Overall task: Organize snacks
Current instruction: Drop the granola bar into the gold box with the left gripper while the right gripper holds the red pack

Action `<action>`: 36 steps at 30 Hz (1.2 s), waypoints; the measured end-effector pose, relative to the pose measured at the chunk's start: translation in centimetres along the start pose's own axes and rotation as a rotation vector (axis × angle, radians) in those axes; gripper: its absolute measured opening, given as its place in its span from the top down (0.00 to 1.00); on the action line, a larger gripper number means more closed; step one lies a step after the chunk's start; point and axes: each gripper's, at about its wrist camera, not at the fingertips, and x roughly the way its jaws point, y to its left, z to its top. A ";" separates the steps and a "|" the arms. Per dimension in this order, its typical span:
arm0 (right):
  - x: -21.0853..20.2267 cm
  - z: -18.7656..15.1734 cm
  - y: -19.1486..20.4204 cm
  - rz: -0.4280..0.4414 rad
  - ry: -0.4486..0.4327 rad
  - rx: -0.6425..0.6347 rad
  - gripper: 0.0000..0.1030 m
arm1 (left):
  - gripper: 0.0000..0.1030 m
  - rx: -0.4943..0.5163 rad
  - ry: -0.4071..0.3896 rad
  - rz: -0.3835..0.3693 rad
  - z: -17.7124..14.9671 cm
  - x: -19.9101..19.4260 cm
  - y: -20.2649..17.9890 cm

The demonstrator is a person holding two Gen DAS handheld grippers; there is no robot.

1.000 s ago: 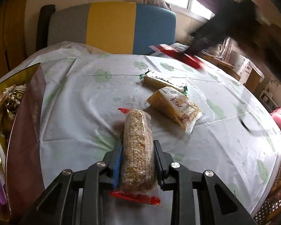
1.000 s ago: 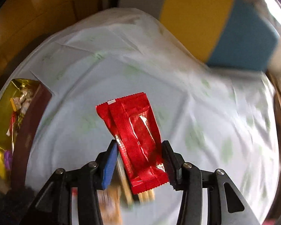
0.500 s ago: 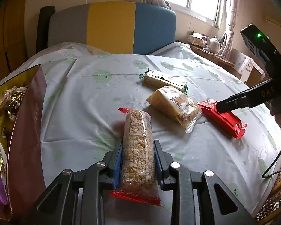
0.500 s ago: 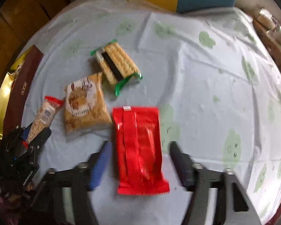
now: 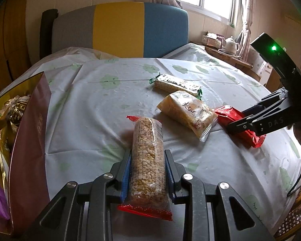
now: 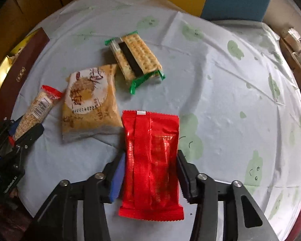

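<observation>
Left gripper [image 5: 147,172] clamps the rice bar [image 5: 147,160] between its pads. Right gripper [image 6: 149,178] straddles the red packet [image 6: 151,164] lying flat on the tablecloth [image 6: 220,92], jaws apart, seemingly not gripping. Ahead-left of it lie the yellow pack [image 6: 90,102] and crackers [image 6: 137,58]. Laying-out step, I judge; next, placing the bar beside them.

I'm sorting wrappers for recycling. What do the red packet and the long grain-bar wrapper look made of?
The red packet looks like opaque glossy plastic or foil-laminate film: it shines, creases sharply and has a back seam. The grain-bar wrapper looks like clear thin plastic film with red printed ends: the puffed grains show through it. The exact plastic can't be told.
</observation>
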 end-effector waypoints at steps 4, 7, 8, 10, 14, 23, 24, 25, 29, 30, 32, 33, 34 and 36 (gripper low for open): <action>0.1 0.2 0.2 -0.003 0.006 -0.012 0.51 | 0.71 0.005 0.013 0.007 0.3 0.0 -0.2; 0.1 0.2 0.0 -0.012 -0.004 -0.026 0.52 | 0.72 -0.018 0.045 -0.012 1.0 -0.3 0.0; 0.1 0.1 -0.1 -0.017 -0.007 -0.027 0.52 | 0.72 -0.038 0.048 -0.035 1.2 -0.7 0.3; 0.2 -0.1 0.9 -0.030 -0.016 -0.045 0.52 | 0.72 -0.046 0.033 -0.048 1.7 -2.0 0.5; 0.2 -0.5 1.2 -0.040 -0.029 -0.063 0.53 | 0.71 -0.099 -0.025 -0.084 3.5 -6.1 2.4; -0.2 -0.4 1.0 -0.037 -0.029 -0.063 0.53 | 0.71 -0.440 0.020 0.097 4.7 -10.3 17.8; -0.1 -0.3 0.9 -0.036 -0.028 -0.063 0.53 | 0.71 -0.449 0.037 0.130 4.7 -10.2 19.3; -0.1 -0.3 0.8 -0.035 -0.028 -0.064 0.53 | 0.71 -0.448 0.070 0.161 4.8 -9.8 20.7; -0.2 -0.2 0.8 -0.037 -0.026 -0.067 0.53 | 0.71 -0.477 0.162 0.251 4.4 -7.7 26.4; -0.2 -0.1 0.8 -0.038 -0.026 -0.068 0.53 | 0.71 -0.490 0.179 0.264 4.3 -6.9 27.7; -0.1 -0.1 0.8 -0.036 -0.026 -0.067 0.53 | 0.71 -0.492 0.234 0.279 4.4 -5.1 29.8; -0.1 -0.1 0.8 -0.036 -0.026 -0.066 0.53 | 0.71 -0.497 0.246 0.293 4.5 -4.4 30.4; -0.1 -0.1 0.8 -0.035 -0.027 -0.066 0.53 | 0.71 -0.500 0.254 0.311 4.5 -3.9 30.9; -0.1 -0.2 0.8 -0.034 -0.027 -0.066 0.52 | 0.71 -0.491 0.270 0.310 4.8 -2.5 32.0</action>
